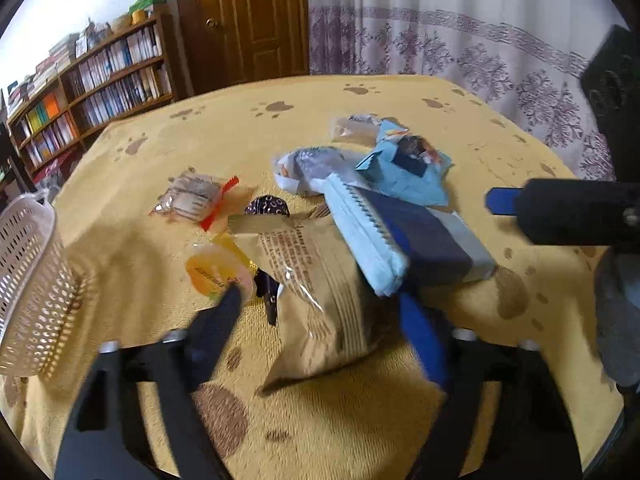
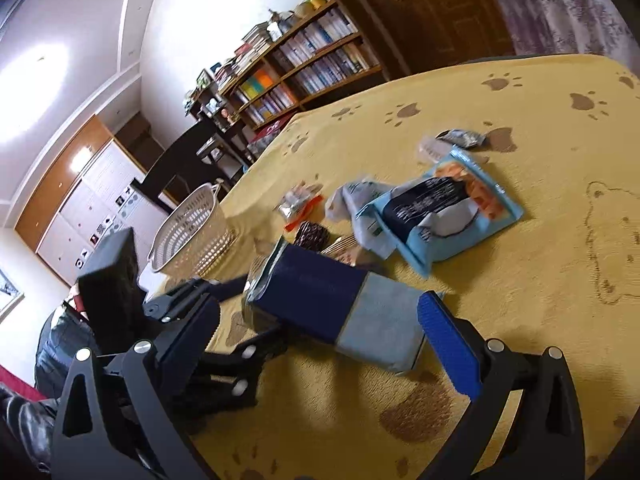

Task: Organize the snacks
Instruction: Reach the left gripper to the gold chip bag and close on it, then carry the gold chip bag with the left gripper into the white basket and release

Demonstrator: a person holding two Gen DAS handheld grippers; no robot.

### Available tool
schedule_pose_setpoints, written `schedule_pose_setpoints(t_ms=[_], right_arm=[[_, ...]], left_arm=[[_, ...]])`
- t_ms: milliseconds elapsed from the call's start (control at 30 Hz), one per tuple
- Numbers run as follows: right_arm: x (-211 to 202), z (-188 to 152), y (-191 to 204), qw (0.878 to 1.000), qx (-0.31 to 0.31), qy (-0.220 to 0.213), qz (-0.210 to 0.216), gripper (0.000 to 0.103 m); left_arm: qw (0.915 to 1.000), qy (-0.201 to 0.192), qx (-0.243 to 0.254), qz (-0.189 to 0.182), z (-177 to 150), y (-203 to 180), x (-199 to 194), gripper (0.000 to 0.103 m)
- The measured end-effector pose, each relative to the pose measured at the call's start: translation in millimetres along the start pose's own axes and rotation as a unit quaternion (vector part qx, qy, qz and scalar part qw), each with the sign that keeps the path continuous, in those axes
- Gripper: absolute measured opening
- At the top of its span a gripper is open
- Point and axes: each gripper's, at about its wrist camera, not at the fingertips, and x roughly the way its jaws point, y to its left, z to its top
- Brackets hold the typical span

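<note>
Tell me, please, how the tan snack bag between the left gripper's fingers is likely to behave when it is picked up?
The tan snack bag looks puffy and creased, so it is probably light and will crumple when squeezed. Its film looks glossy, so it may slip. The blue packet lies partly on it and would likely slide off.

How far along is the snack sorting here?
Barely started. The white basket shows no snacks inside. Both grippers are open: the left gripper straddles the tan bag, the right gripper the navy packet. The other snacks lie loose on the yellow tablecloth.
</note>
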Motion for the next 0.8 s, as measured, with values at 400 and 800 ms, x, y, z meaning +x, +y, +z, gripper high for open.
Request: schedule_pose_setpoints(t_ms=[400, 800], right_arm=[[34.7, 28.5, 4.4, 1.0, 0.016, -0.004, 0.02, 0.098], [49.2, -12.3, 24.3, 0.992, -0.076, 0.08, -0.06, 0.098]], left_arm=[[0.9992, -0.016, -0.033, -0.014, -11.5, 36.4, -38.4, 0.041], [0.9966, -0.068, -0.044, 0.016, -12.3, 65.9, -92.7, 0.041]])
